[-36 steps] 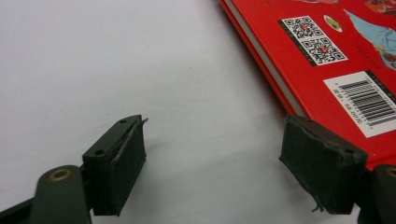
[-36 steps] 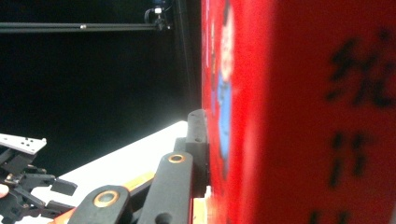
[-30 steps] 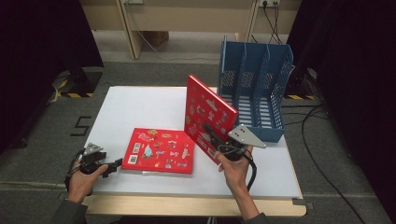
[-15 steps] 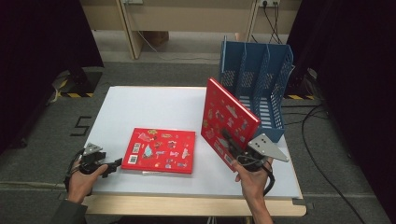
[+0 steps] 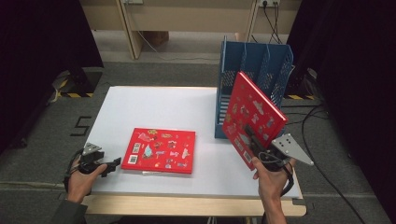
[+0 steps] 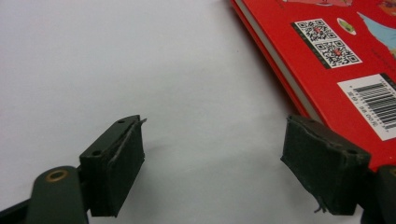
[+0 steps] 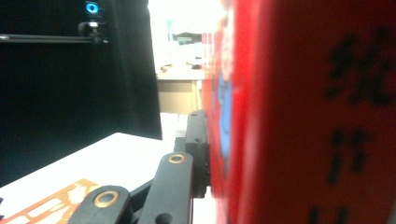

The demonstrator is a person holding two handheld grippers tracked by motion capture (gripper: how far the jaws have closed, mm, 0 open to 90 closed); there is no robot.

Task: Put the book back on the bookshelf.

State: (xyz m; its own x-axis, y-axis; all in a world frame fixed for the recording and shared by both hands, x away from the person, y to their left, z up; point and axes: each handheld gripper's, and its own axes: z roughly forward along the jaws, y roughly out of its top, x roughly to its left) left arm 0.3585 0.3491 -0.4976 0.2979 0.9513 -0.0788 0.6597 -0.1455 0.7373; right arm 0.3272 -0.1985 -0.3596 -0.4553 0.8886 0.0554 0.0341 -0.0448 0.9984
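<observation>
High view, L to R:
left tongs (image 5: pixel 113 164): at near-left bench edge, pads apart, nothing between them; jaws have just been opening wider. Left gripper view: both pads (image 6: pixel 114 163) low over the white top, tips just beside the flat book's near corner, not touching as far as I can tell.
bench (image 5: pixel 154 105): white top, matte, bare at the back.
flat book (image 5: pixel 160 150): red hardcover, lies cover-down (barcode + QR side up), mid-bench, well apart from the rack. Left gripper view shows the white page block at its edge (image 6: pixel 280 65), so thick boards, stiff. Judged: moderate wt, won't flex; glossy cover = slippery under pads. Best hold: get one pad under the edge nearest the left tongs, clamp across cover + page block, not on a bare corner.
held book (image 5: pixel 252 116): same red kind, up off the bench, tilted, top leaning toward the rack. Judged: stiff, will pivot in a low pinch; keep grip deep on the lower edge and keep it near upright.
file rack (image 5: pixel 254 65): blue mesh, upright slots, far-right of bench, just behind the held book. Judged: light, may slide if the book bumps a divider.
right tongs (image 5: pixel 252 140): clamped on the held book at its lower part; right gripper view shows one pad (image 7: pixel 198 154) flat on the cover.
</observation>
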